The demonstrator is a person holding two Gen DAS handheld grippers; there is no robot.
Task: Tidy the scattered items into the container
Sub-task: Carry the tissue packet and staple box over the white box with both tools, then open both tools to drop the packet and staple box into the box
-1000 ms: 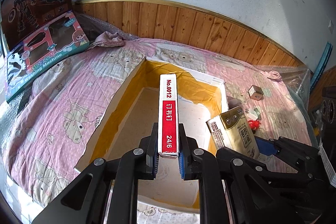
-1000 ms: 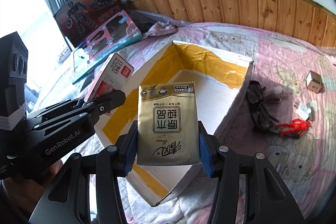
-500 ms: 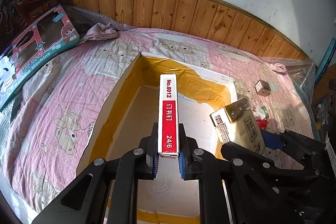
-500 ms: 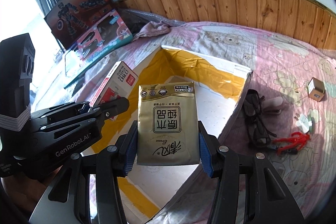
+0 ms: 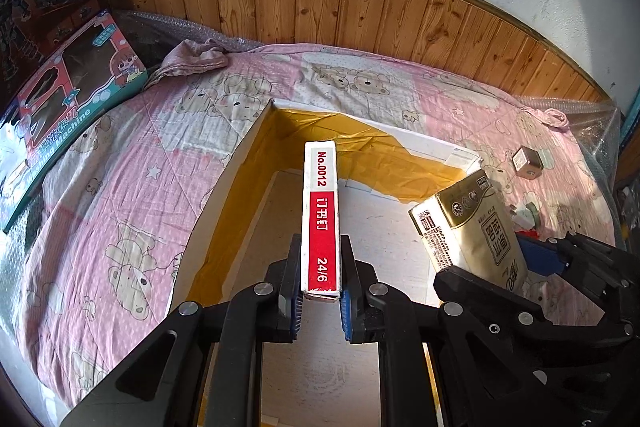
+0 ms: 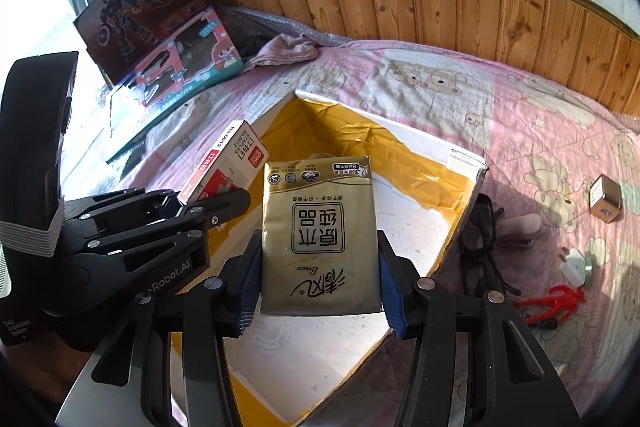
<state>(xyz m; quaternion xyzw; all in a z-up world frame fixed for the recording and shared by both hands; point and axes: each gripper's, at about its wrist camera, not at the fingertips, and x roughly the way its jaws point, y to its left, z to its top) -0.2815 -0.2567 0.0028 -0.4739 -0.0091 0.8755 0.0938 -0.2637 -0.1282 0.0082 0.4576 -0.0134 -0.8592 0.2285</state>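
Note:
My left gripper (image 5: 320, 301) is shut on a red and white staples box (image 5: 321, 215), held on edge above the open cardboard box (image 5: 240, 163) with yellow-taped inner walls. That staples box (image 6: 224, 163) also shows at the left of the right wrist view. My right gripper (image 6: 318, 291) is shut on a gold tissue pack (image 6: 320, 239), held flat over the cardboard box (image 6: 460, 163). The tissue pack (image 5: 476, 223) hangs at the box's right side in the left wrist view. Both items are above the white box floor, not resting on it.
On the pink bedspread right of the box lie black glasses (image 6: 480, 247), a red cord (image 6: 560, 301), a white plug (image 6: 576, 263) and a small brown cube box (image 6: 606, 199). Toy boxes (image 5: 72, 83) lean at the far left near a crumpled cloth (image 5: 192, 57). Wood panelling backs the bed.
Both grippers have moved forward over the cardboard box with their loads; the box interior now fills more of each view. Grips are unchanged.

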